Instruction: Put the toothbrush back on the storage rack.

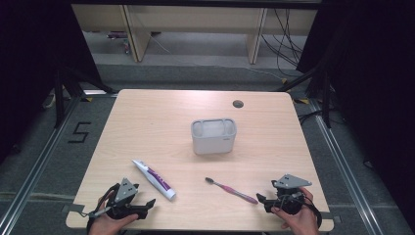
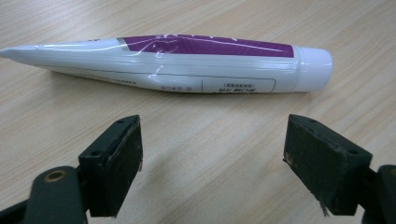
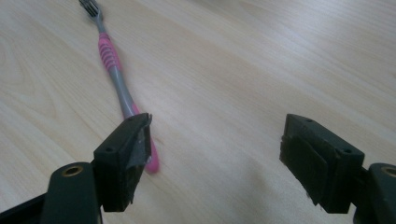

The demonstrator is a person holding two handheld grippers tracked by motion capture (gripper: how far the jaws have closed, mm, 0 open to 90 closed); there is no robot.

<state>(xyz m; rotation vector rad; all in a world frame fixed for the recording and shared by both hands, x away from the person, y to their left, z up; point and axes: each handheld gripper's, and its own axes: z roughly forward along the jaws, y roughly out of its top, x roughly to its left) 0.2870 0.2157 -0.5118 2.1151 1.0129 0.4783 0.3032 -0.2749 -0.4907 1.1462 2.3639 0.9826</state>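
- The left gripper [image 1: 147, 204] has its jaws apart, near the toothpaste tube [image 1: 154, 179] lying on the tabletop [image 1: 147, 122].
- The right gripper [image 1: 262, 199] has its jaws apart beside the toothbrush [image 1: 231, 190] handle end.

Overhead forward-down; two close tabletop views

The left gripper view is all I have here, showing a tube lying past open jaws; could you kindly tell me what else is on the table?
Observer: A pink toothbrush lies right of the tube, bristles toward it.
Operator: Is there a container anywhere?
Observer: Yes, a grey holder stands mid-table, beyond both items.
Operator: And where is the right gripper?
Observer: The right gripper sits open at the toothbrush's handle end; in its own view, one jaw overlaps the handle tip.
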